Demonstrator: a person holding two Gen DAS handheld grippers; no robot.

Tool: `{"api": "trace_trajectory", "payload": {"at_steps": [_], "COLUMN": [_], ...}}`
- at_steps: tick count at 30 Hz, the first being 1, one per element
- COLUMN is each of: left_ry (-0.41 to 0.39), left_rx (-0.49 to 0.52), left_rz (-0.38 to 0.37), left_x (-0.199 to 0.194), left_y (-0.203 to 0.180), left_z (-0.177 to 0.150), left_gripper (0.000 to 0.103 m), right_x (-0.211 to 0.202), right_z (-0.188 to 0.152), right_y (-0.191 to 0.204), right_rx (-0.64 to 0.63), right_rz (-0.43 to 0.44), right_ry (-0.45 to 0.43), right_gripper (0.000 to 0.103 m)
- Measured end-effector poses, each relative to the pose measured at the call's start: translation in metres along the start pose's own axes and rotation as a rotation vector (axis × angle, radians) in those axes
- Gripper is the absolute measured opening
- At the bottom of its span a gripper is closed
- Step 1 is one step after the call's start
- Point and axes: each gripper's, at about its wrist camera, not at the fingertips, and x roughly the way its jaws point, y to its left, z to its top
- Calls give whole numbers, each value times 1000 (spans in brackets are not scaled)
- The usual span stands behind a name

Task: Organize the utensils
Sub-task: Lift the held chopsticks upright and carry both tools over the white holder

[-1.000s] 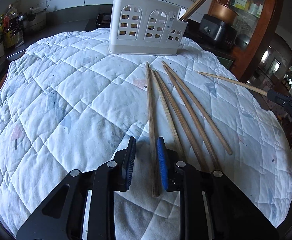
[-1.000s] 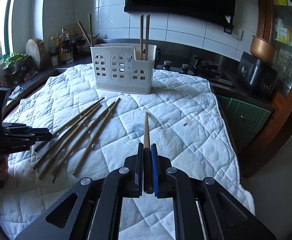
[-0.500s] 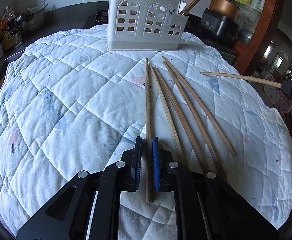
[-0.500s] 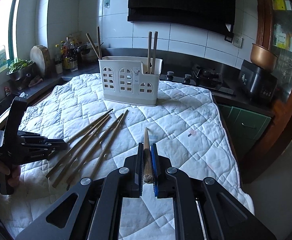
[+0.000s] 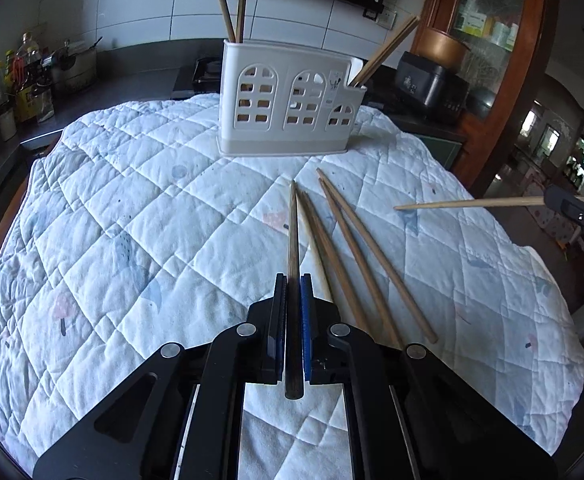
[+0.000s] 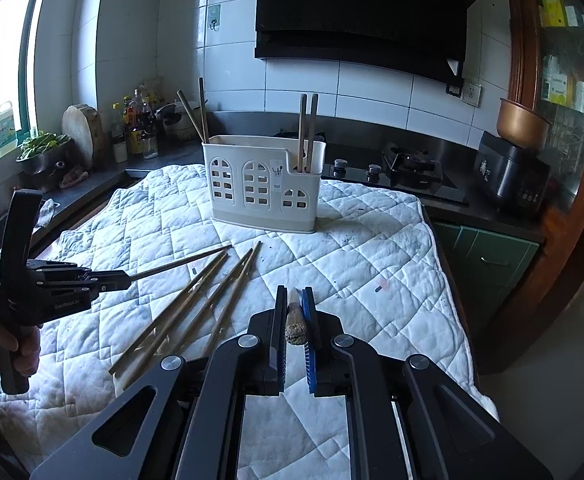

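A white utensil holder [image 5: 288, 108] stands at the far side of the quilted cloth, with chopsticks upright in its end compartments; it also shows in the right wrist view [image 6: 264, 184]. My left gripper [image 5: 293, 280] is shut on a dark chopstick [image 5: 293, 232], lifted off the cloth and pointing at the holder. Three loose chopsticks [image 5: 355, 256] lie just to its right. My right gripper [image 6: 293, 294] is shut on a chopstick [image 6: 295, 322], seen end-on. In the left wrist view that chopstick [image 5: 467, 203] juts in from the right.
A quilted white cloth [image 5: 132, 216] covers the table. Bottles [image 6: 136, 128] and a cutting board [image 6: 80, 136] stand on the left counter. A stove [image 6: 411, 168] and a black cooker [image 6: 511, 172] are behind and to the right. The table's right edge drops off.
My left gripper closed on the leftmost chopstick and lifted it off the cloth. My right gripper rose and tilted its chopstick, which now shows nearly end-on.
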Motion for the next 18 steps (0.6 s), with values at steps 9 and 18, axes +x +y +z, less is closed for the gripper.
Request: {"api": "trace_trajectory", "payload": {"at_steps": [9, 18], "left_ry": [-93, -112], "left_rx": [32, 111], "left_rz": [-50, -76], "left_x": [-30, -37], "left_y": [-1, -2], "left_z": [25, 68], "left_gripper": [5, 5], "right_x": [5, 12], "right_z": [44, 118], "right_y": [13, 22], "right_rx": [-32, -84], "right_rz": [20, 56], "right_ry": [15, 19], "right_gripper": [7, 7]}}
